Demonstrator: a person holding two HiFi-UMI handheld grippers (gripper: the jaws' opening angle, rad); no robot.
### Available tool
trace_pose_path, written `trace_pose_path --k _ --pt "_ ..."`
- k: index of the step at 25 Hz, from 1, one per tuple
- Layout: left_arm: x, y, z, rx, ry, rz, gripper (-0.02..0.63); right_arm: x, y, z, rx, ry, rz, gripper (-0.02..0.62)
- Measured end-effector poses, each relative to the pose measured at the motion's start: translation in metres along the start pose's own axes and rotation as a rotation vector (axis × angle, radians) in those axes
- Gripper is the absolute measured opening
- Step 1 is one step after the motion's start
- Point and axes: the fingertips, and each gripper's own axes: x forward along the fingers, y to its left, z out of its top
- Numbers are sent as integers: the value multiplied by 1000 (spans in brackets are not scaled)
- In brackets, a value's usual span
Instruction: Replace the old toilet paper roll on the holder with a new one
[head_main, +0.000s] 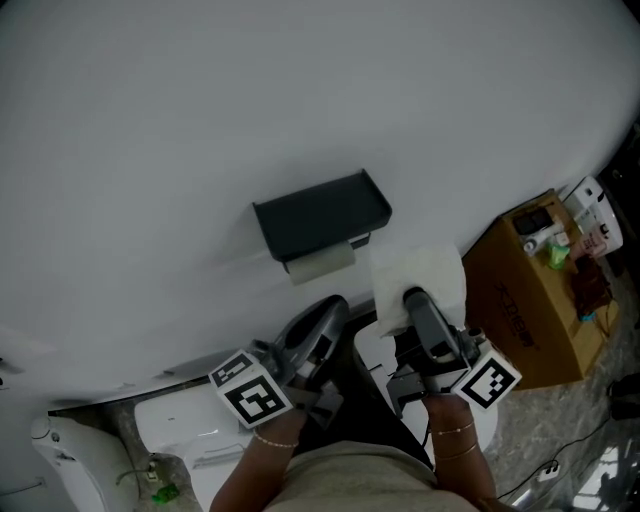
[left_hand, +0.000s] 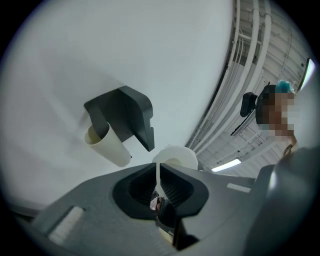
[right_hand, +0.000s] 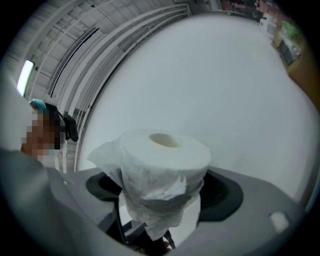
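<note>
Dark wall-mounted holder (head_main: 320, 215) with a bare cardboard tube (head_main: 322, 265) under its lid.

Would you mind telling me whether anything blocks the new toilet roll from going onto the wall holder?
Yes: the empty cardboard tube occupies the holder. The new roll, gripped in the right claw, is apart from it; nothing else visible lies between them.
</note>
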Motion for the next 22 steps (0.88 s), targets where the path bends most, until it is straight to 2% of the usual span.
trace_pose_path --k 5,12,22 --pt "7 5 5 29 -25 37 6 5 -10 10 12 18 6 449" --pt "21 11 9 13 -57 77 6 16 -19 23 50 62 38 449" --pt "39 23 2 24 -63 115 6 17 -45 36 85 80 20 449"
